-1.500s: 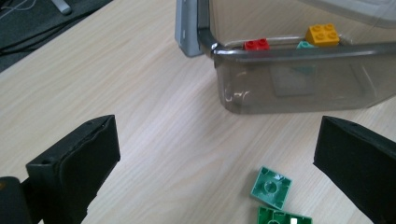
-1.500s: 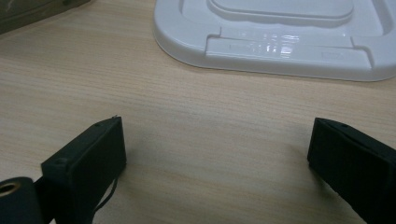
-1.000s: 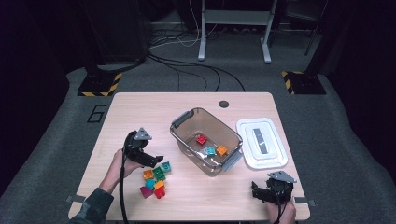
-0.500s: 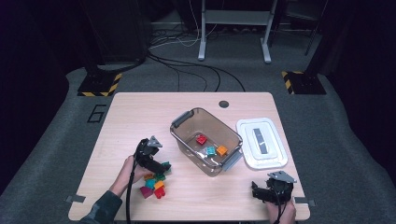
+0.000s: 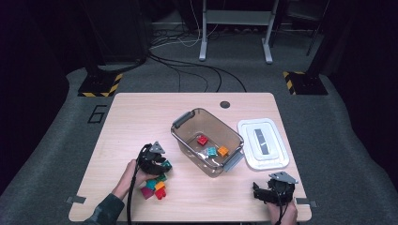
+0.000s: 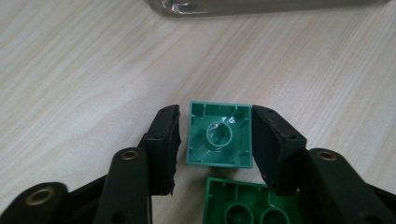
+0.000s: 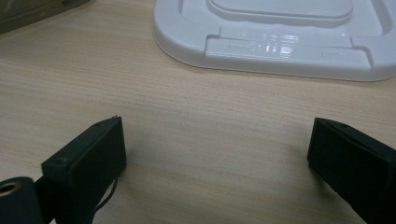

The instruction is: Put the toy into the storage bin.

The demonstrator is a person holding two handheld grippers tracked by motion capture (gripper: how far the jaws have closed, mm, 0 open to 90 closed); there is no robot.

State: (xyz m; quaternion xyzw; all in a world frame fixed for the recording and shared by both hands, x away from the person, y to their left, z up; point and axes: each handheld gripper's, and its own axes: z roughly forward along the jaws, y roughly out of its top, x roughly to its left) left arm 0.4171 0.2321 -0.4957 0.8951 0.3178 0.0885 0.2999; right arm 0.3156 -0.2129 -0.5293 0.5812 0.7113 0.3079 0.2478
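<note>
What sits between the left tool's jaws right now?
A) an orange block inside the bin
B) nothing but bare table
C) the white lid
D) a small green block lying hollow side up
D: the left gripper view shows the small green block between the left tool's jaws, hollow underside facing the camera.

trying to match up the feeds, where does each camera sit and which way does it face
High view: above the person's side, looking forward and down on the table; forearms, left gripper, right gripper.
Left gripper view: on the left gripper, looking along its jaws, which have just been closing around a green block.
Right gripper view: on the right gripper, looking along open jaws at the white lid.
Shared: high and right gripper views show the lid.
</note>
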